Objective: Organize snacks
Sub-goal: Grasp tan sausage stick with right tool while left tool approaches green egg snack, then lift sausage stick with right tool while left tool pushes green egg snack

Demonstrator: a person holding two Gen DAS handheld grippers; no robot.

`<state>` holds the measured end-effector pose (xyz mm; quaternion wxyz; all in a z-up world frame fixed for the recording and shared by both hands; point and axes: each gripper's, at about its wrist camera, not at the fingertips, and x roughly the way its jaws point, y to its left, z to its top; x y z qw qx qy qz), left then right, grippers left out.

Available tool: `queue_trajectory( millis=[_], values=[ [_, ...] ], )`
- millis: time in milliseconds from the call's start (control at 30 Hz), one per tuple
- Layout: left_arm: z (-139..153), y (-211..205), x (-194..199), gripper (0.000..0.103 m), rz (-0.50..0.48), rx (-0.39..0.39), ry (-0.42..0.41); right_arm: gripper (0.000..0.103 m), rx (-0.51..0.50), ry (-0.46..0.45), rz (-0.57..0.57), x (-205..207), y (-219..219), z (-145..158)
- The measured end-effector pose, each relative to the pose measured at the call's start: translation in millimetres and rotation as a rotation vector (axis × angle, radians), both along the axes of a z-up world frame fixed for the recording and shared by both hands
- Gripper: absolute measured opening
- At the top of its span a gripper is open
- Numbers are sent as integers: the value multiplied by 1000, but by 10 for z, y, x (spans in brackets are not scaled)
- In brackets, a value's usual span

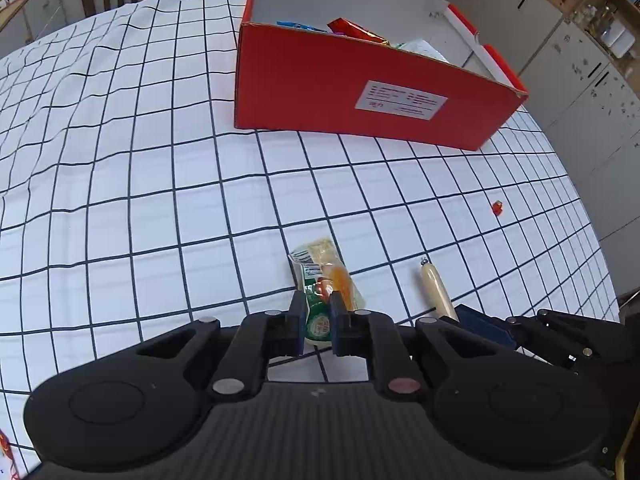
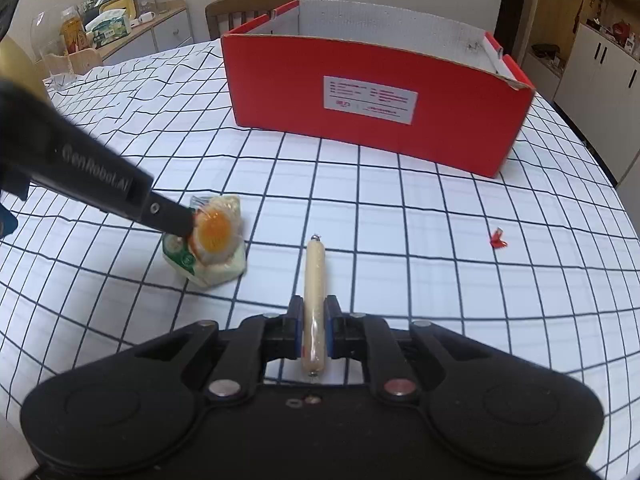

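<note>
My left gripper (image 1: pixel 318 300) is shut on a clear snack packet (image 1: pixel 320 264) with green print and an orange patch, just above the checked tablecloth. From the right wrist view the same snack packet (image 2: pixel 212 244) shows with the left gripper's fingers (image 2: pixel 176 220) on it. My right gripper (image 2: pixel 313 308) is shut on a pale sausage stick (image 2: pixel 313 276) that points away from me; the sausage stick (image 1: pixel 434 286) also shows in the left wrist view. Beyond both stands an open red cardboard box (image 1: pixel 360 92) holding several wrapped snacks (image 1: pixel 356 30).
A small red scrap (image 2: pixel 498 239) lies on the cloth to the right. Wooden chairs (image 2: pixel 248 10) stand behind the table. A side cabinet with bottles and tissues (image 2: pixel 108 28) is at the back left, white cupboards (image 1: pixel 592 92) at the right.
</note>
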<state>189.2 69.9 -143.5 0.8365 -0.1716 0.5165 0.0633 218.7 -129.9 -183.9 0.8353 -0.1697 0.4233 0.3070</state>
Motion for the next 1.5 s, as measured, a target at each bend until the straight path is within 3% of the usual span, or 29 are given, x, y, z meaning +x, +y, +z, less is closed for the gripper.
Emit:
queue_trajectory(
  millis=[133, 233, 333, 767, 1100, 1500],
  values=[
    [-9, 34, 34, 12, 16, -20, 3, 9, 12, 10, -23, -21, 34, 47],
    [-63, 76, 111, 24, 28, -72, 25, 9, 21, 16, -29, -37, -3, 44],
    [-131, 62, 192, 29, 25, -72, 42, 9, 25, 20, -38, -45, -44, 36],
    [-91, -149, 273, 29, -33, 28, 17, 9, 35, 42, -68, -4, -165, 11],
    [29, -74, 114, 28, 13, -22, 5, 9, 64, 28, -77, -20, -202, 133],
    [447, -53, -127, 28, 68, -74, -66, 9, 150, -24, -87, -91, -307, 615]
  ],
)
